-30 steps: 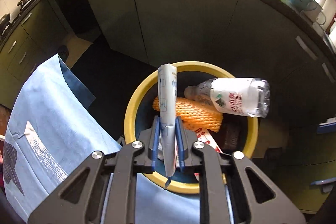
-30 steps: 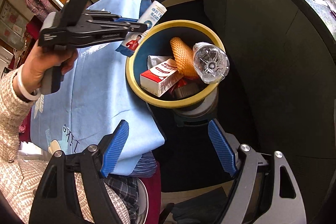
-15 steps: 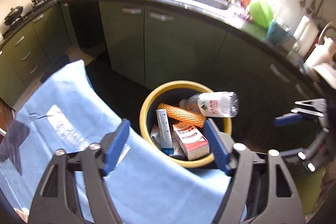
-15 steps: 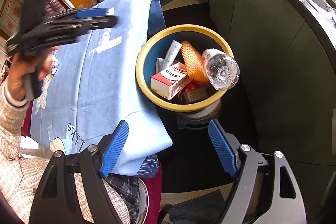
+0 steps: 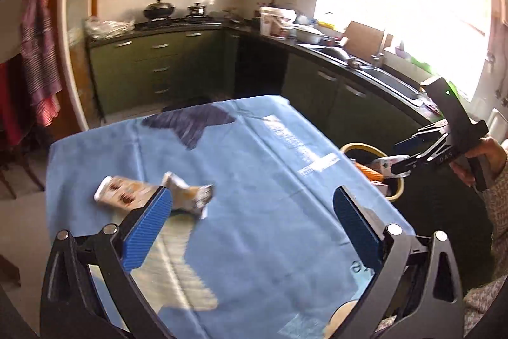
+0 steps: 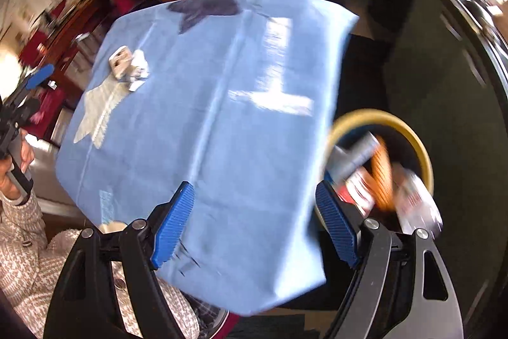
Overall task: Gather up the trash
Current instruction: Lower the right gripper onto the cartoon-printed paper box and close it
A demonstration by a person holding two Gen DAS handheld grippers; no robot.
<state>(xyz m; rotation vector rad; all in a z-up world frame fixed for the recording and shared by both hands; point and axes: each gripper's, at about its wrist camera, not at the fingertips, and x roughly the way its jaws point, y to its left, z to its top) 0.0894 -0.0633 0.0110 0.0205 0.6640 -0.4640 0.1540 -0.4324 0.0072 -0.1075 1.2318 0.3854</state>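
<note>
Left tongs: blue pads spread wide, nothing between them, held over the blue cloth covering the tabletop. Right tongs: also spread wide and empty, over the near edge of the same cloth beside the bin.

Trash on the cloth: a flat printed packet and a crumpled wrapper, touching each other, near the left side of the tabletop. In the left wrist view they sit just beyond the left pad; in the right wrist view they are far off at the upper left.

Yellow-rimmed bin stands just off the right edge of the tabletop, below cloth level. Inside it: a grey tube, an orange foam net, a red-and-white carton, and a clear plastic bottle lying across the rim. Right wrist view is motion-blurred, so finer detail in the bin is unreadable.

Green kitchen cabinets run behind the tabletop.
</note>
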